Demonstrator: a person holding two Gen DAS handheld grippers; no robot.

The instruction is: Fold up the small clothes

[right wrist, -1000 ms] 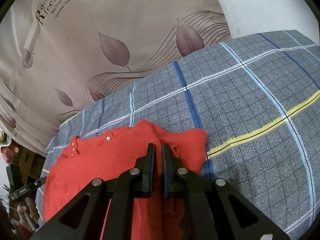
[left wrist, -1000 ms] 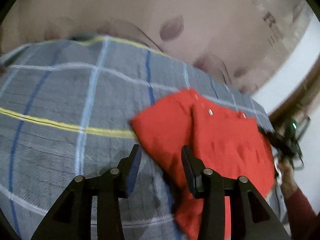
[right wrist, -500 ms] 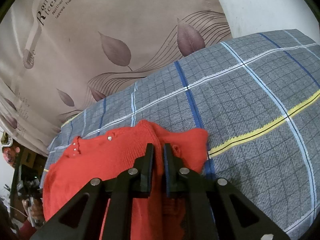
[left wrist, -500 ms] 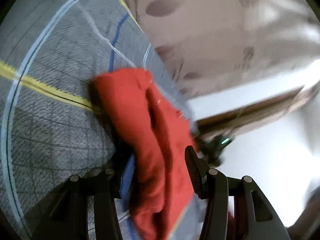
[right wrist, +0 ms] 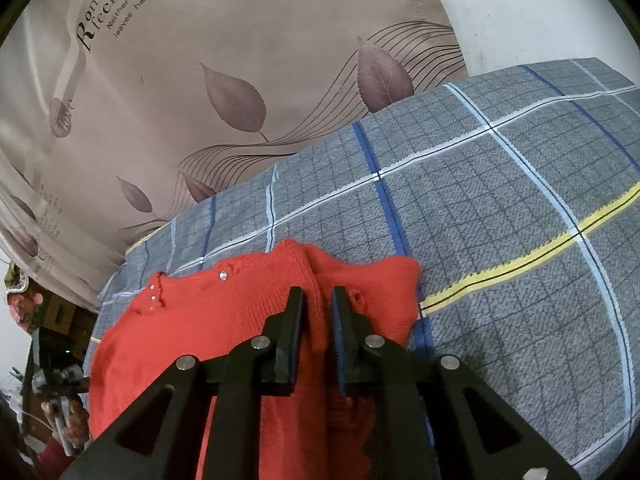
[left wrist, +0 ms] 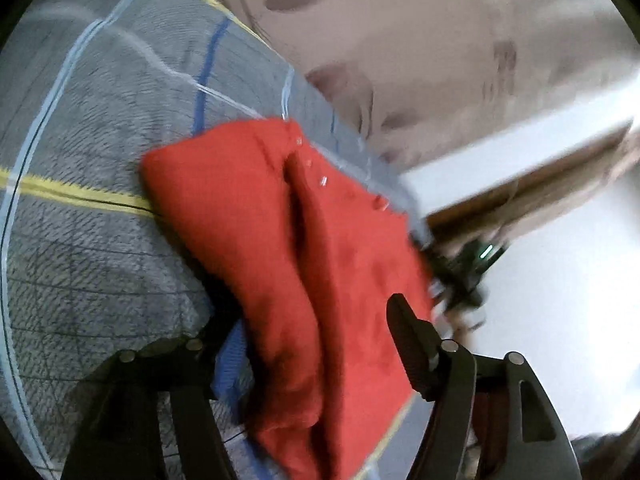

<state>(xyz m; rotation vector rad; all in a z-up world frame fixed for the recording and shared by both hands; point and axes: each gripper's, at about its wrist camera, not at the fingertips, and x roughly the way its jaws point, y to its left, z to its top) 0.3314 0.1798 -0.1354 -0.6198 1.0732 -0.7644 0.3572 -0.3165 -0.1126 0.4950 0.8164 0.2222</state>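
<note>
A small red knit sweater (right wrist: 224,320) with little shiny buttons lies folded on a grey plaid bedsheet (right wrist: 500,208). It also shows in the left wrist view (left wrist: 288,264). My right gripper (right wrist: 318,320) sits over the sweater's middle ridge, jaws slightly parted with a narrow gap, red knit between them. My left gripper (left wrist: 316,336) is open wide, one finger on each side of a thick fold of the sweater at its edge; the left finger is mostly hidden by cloth.
A beige curtain (right wrist: 240,60) with leaf prints and lettering hangs behind the bed. A white wall (right wrist: 520,8) is at the back right. The bed's edge runs at the sweater's left side, with clutter beyond (right wrist: 52,372).
My left gripper has tilted and moved onto the sweater's edge, so the fold now sits between its open fingers. My right gripper's jaws have parted slightly.
</note>
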